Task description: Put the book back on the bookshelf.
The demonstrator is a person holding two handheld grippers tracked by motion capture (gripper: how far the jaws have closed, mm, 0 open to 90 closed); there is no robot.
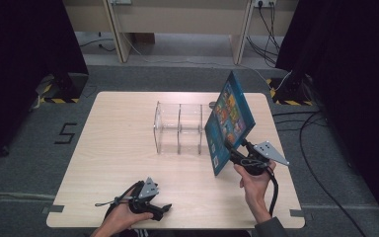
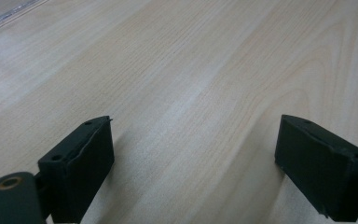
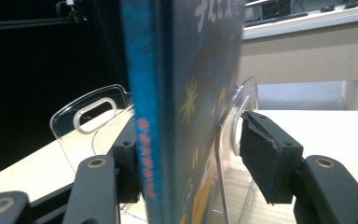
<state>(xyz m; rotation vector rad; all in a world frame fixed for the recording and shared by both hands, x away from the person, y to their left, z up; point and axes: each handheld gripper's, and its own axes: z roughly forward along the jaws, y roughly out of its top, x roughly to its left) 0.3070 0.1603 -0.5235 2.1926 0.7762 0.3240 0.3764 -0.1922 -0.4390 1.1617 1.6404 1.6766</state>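
A blue picture book point(image 1: 231, 116) stands on edge, tilted, at the right end of a clear plastic rack point(image 1: 179, 127) in the middle of the table. My right gripper point(image 1: 233, 151) reaches its lower near corner. In the right gripper view the book point(image 3: 182, 93) sits between the jaws of that gripper point(image 3: 193, 154). The left pad lies against the spine side, while the right pad point(image 3: 265, 154) stands off the cover, so the gripper is open. Clear rack panels point(image 3: 91, 119) rise on both sides of the book. My left gripper point(image 1: 159, 211) rests near the front edge, open point(image 2: 193, 154) over bare wood.
The light wooden table point(image 1: 123, 148) has free room left of the rack and along the front. Dark curtains stand at both sides. Cables run across the grey floor point(image 1: 321, 148) on the right, and desk legs stand beyond the far edge.
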